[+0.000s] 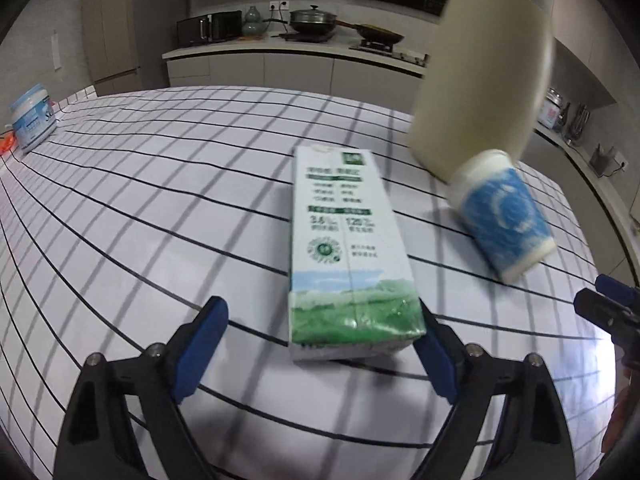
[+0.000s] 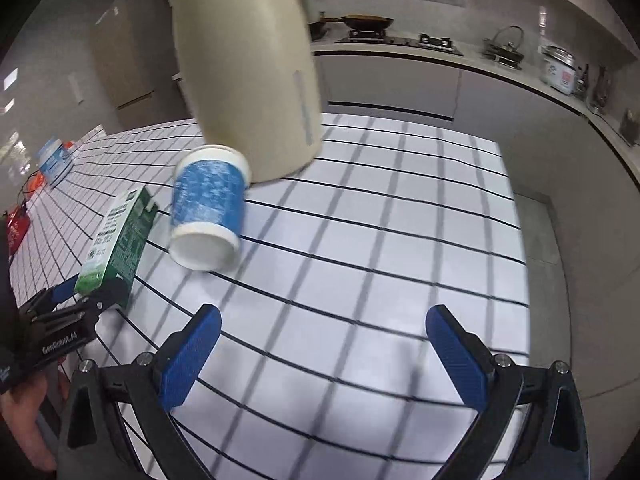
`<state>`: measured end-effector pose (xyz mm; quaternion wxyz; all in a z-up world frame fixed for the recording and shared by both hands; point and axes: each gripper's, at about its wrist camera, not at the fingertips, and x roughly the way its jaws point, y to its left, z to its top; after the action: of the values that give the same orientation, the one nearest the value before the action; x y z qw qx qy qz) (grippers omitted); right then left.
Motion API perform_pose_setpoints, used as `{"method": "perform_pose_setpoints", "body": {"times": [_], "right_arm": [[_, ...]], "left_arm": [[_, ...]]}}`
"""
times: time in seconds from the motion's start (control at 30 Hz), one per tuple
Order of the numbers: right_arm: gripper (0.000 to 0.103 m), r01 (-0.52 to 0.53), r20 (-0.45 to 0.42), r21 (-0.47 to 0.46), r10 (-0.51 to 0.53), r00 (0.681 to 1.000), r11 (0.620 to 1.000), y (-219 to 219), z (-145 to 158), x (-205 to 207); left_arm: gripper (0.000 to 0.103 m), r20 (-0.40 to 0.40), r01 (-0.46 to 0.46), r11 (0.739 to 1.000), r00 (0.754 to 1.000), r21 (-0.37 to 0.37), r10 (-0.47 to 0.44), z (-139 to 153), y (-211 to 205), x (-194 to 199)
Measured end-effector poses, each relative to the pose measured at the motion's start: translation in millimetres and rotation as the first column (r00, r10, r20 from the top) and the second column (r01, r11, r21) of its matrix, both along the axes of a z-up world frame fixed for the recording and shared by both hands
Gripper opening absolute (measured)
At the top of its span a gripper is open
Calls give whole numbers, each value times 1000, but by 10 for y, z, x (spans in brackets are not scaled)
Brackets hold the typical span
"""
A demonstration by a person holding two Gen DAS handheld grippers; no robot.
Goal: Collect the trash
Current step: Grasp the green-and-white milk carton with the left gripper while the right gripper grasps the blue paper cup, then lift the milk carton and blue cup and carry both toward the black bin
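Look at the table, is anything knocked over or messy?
Yes. The blue paper cup lies on its side against the tall beige bin, and the milk carton lies flat on the checked tablecloth instead of standing. Nothing looks spilled around them.

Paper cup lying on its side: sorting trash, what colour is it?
Blue with white rims, clearest in the right wrist view.

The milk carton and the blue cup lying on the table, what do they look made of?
The green-and-white milk carton looks like coated paperboard: sharp folded edges, slight sheen. The blue-and-white cup lying on its side looks like paper, with a matte printed sleeve and rolled white rim, though blur leaves plastic possible.
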<state>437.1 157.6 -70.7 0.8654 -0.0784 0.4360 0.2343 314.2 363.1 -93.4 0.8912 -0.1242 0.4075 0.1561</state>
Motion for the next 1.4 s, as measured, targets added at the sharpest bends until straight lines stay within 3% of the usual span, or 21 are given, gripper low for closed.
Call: {"method": "perform_pose_setpoints", "body": {"times": [0.23, 0.47, 0.67, 0.73, 0.87, 0.9, 0.93, 0.97, 1.4], "right_arm": [[103, -90, -3, 31, 91, 996, 995, 522, -68, 92], [101, -117, -12, 33, 117, 993, 993, 860, -151, 360], [74, -103, -55, 2, 103, 993, 995, 977, -298, 515], [61, -86, -53, 15, 87, 995, 996, 957, -291, 534], [61, -43, -52, 49, 45, 998, 998, 854, -259, 572], [61, -40, -51, 55, 42, 998, 998, 829, -251, 565], [61, -39, -50, 55, 42, 998, 998, 822, -248, 551], [61, -41, -56, 45, 43, 998, 998, 824, -266, 550], [59, 0, -36, 52, 2, 999, 999, 533, -94, 226]], "left_arm": [[90, 3, 9, 1000, 1000, -19, -9, 20, 209, -5], [90, -14, 49, 999, 999, 8, -49, 21, 185, 292], [90, -22, 58, 998, 998, -4, -58, -2, 227, 392], [89, -29, 56, 998, 998, -3, -56, -21, 250, 412], [88, -42, 55, 998, 998, 10, -54, -50, 268, 415], [81, -44, 58, 998, 997, 17, -57, -45, 262, 421], [63, -39, 66, 998, 997, 26, -65, -34, 257, 421], [57, -27, 72, 997, 997, 30, -71, -11, 256, 412], [56, 34, 154, 987, 987, 38, -155, 219, -53, 83]]}}
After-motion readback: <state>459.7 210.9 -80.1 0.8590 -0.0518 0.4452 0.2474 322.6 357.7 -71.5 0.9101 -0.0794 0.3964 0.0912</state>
